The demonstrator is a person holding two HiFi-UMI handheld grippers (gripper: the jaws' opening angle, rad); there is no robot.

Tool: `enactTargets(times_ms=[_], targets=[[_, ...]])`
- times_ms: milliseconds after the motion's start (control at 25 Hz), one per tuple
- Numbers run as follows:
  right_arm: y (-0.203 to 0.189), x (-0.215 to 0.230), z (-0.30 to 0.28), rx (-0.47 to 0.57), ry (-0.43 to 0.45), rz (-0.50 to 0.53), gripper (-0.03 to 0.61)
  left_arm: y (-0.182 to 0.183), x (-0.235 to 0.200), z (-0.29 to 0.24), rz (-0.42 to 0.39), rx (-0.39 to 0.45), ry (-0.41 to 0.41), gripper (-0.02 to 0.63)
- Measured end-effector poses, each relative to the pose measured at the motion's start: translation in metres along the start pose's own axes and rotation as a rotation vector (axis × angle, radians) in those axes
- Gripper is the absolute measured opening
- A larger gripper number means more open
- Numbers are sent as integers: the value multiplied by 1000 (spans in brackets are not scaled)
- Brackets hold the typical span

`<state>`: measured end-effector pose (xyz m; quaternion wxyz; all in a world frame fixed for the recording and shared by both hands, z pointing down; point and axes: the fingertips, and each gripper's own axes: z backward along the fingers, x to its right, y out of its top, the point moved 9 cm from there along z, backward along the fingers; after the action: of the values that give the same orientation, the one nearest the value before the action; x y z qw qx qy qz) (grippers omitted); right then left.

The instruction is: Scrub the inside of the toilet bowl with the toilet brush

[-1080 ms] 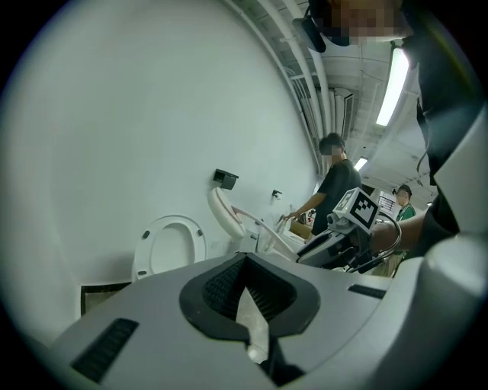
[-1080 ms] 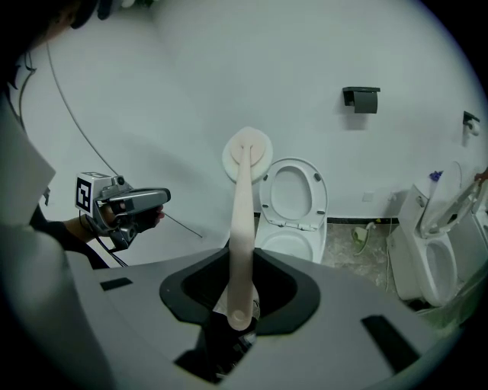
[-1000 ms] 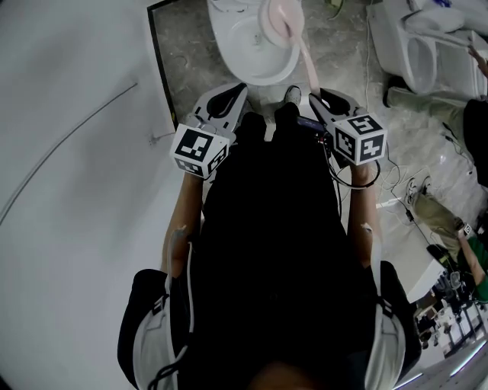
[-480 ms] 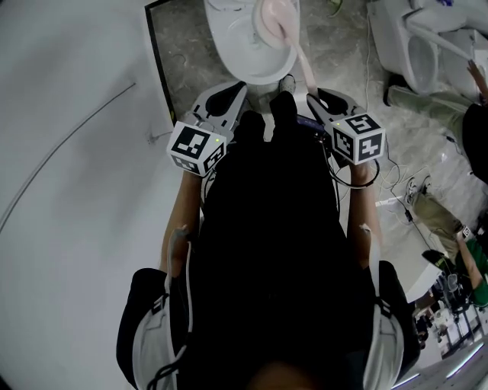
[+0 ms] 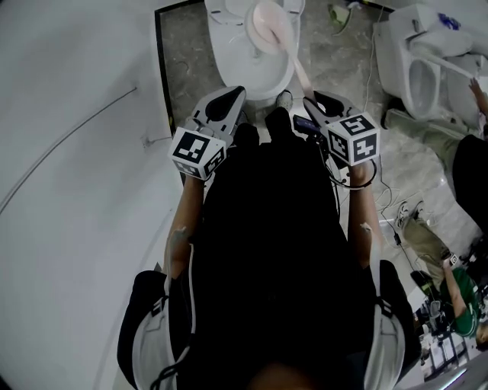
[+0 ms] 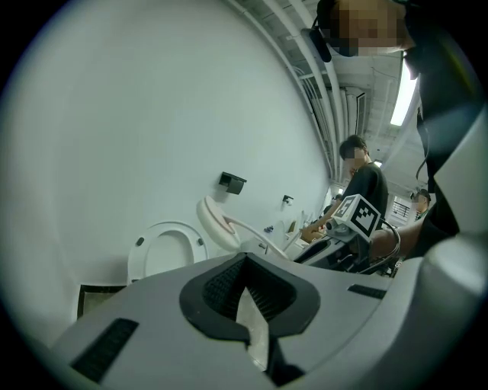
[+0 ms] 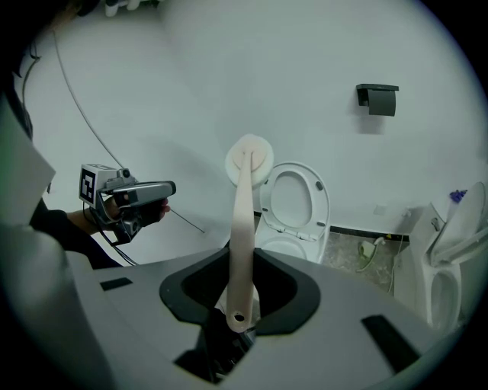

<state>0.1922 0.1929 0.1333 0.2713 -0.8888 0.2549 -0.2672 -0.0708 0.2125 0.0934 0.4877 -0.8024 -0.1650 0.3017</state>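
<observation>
The white toilet (image 5: 245, 72) stands at the top of the head view with its seat and lid (image 7: 295, 198) raised. My right gripper (image 5: 310, 98) is shut on the pale pink handle (image 7: 242, 236) of the toilet brush. The round brush head (image 7: 249, 158) is held up in the air above the bowl, left of the lid; from above the brush head (image 5: 267, 23) overlaps the bowl. My left gripper (image 5: 232, 94) hovers near the bowl's front left, its jaws shut with nothing between them (image 6: 245, 260).
A white wall runs along the left. A second toilet (image 5: 418, 53) stands at the right, with cables (image 5: 396, 202) on the marble floor and people (image 5: 473, 145) nearby. A black paper holder (image 7: 377, 97) hangs on the wall behind the toilet.
The brush head has drifted slightly left over the bowl. Both grippers have hardly moved, and the right one stays clamped on the handle.
</observation>
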Motion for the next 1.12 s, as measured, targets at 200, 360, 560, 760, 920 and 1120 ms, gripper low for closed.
enactTargets(times_ms=[200,360,560,760,920,1120], targets=[[7,33,1,-24,35,33,101,4,10,-25,45,24,43,11],[6,56,-3,-49,52,60,101,6,18,-40,58,35,104,11],[2,76,-12,-87,71,82,102,0,24,-56,77,34,143,11],[-6,81,-28,-128,86,96,102,-9,21,-63,76,-2,194,11],[-14,80,-47,-147,86,78,102,-16,11,-68,68,-21,190,11],[-22,74,-68,-150,70,48,102,-21,-11,-69,51,-51,171,11]])
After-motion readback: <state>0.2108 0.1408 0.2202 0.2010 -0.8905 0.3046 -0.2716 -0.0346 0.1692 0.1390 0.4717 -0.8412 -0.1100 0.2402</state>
